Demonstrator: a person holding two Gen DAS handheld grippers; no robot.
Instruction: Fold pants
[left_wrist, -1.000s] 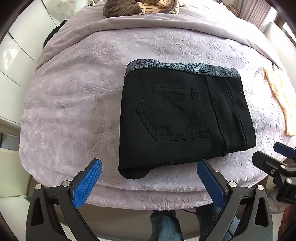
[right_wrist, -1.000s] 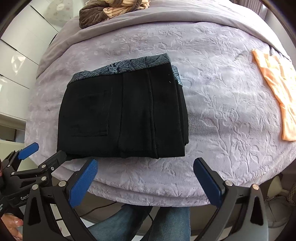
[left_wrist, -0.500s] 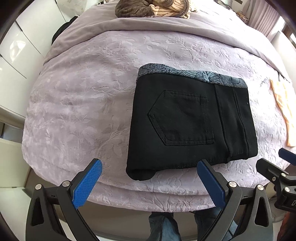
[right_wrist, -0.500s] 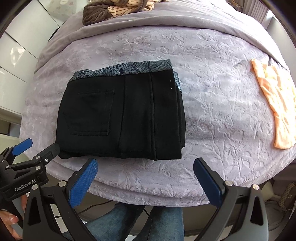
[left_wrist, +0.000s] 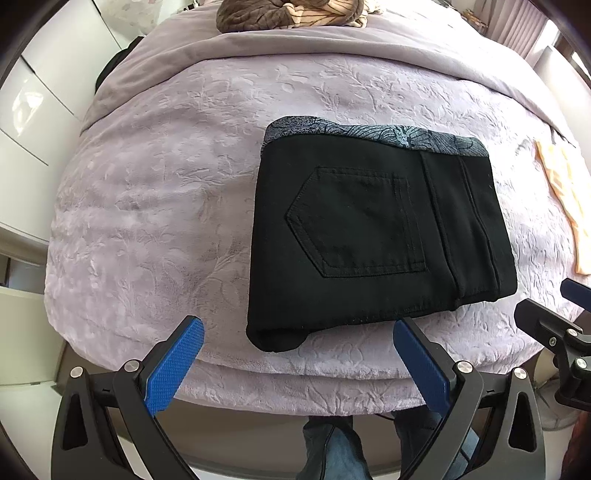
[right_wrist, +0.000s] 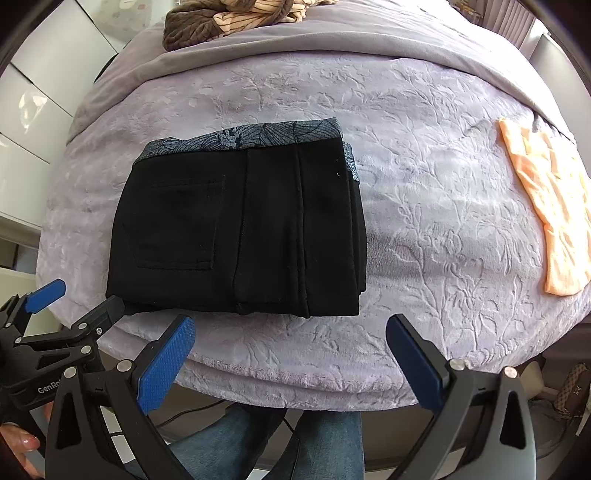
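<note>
Black pants (left_wrist: 373, 240) (right_wrist: 243, 229) lie folded into a compact rectangle on the lilac bedspread (left_wrist: 166, 206) (right_wrist: 424, 206), back pocket up, with a grey patterned band along the far edge. My left gripper (left_wrist: 297, 363) hangs open near the bed's front edge, just short of the pants' near fold, holding nothing. My right gripper (right_wrist: 290, 356) is also open and empty, back from the pants' near edge. Each gripper shows in the other's view: the right one (left_wrist: 554, 314) at the right side, the left one (right_wrist: 70, 302) at the lower left.
An orange garment (right_wrist: 550, 206) (left_wrist: 565, 199) lies flat at the bed's right side. A brown and striped heap of cloth (right_wrist: 236, 18) (left_wrist: 288, 14) sits at the far end. White cabinets (left_wrist: 33, 110) stand to the left. The person's jeans-clad legs (right_wrist: 266, 443) are below the bed edge.
Both grippers have drawn back and shifted slightly; the pants sit further right in the left wrist view. The pants themselves have not moved, and both grippers stay open.
</note>
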